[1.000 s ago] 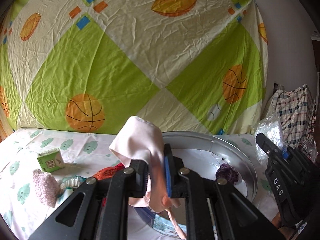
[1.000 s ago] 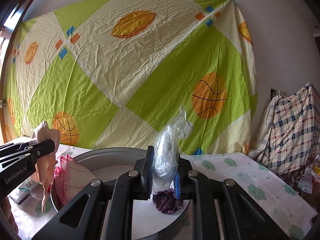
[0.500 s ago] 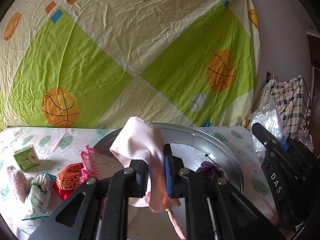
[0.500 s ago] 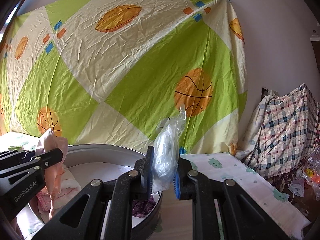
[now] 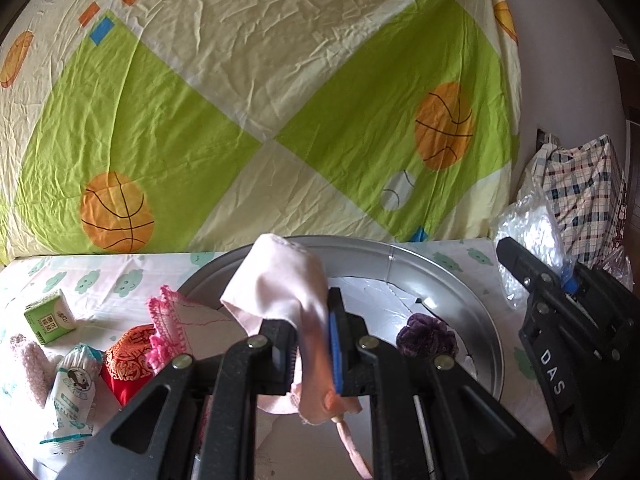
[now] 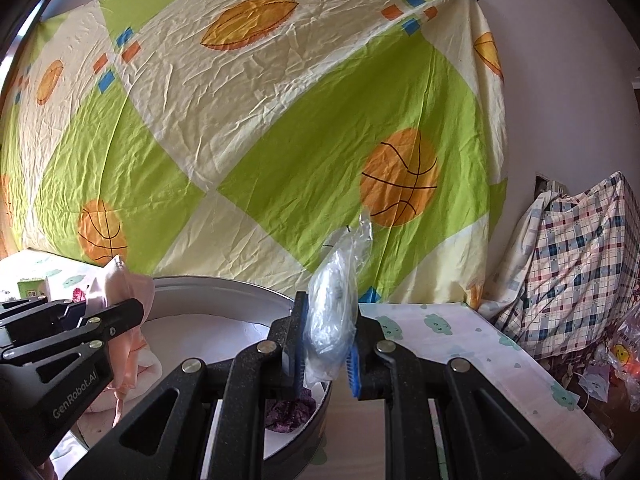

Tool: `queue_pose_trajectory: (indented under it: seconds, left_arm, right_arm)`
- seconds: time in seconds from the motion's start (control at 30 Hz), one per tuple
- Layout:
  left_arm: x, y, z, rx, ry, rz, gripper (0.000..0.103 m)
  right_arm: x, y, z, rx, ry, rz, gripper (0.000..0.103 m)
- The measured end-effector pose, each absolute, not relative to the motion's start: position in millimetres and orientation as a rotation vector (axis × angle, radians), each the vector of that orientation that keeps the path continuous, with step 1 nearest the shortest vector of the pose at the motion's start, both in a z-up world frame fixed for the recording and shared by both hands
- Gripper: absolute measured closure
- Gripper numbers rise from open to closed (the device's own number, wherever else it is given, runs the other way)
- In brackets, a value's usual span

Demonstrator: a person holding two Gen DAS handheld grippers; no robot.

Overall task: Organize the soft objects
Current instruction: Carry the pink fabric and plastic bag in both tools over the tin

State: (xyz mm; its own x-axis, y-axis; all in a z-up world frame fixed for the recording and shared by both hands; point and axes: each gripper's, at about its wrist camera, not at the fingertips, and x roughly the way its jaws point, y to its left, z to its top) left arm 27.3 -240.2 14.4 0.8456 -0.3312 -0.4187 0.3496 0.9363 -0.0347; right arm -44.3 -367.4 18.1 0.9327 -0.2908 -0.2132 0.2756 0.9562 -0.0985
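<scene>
Over the metal basin [image 5: 472, 280], left tool [image 5: 316, 344] clamps pink cloth [image 5: 280, 276]; right tool [image 6: 326, 344] clamps plastic bag [image 6: 332, 304].

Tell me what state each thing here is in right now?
Left gripper: shut on pink cloth, lifted.
Right gripper: shut on clear plastic bag, lifted.
Metal basin: upright, open-topped.
Purple scrunchie: lying inside the basin.
Pink-edged cloth: draped over the basin's rim.
Green carton: tilted, closed.
</scene>
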Motion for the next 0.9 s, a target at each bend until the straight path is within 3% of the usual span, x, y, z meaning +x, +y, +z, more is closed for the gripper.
queue_pose_trajectory:
  seconds: [0.9]
  left_arm:
    - [41, -232, 1, 0.080, 0.506, -0.295, 0.092]
  right_arm:
    - [-19, -344, 1, -0.121, 0.363, -0.141, 0.085]
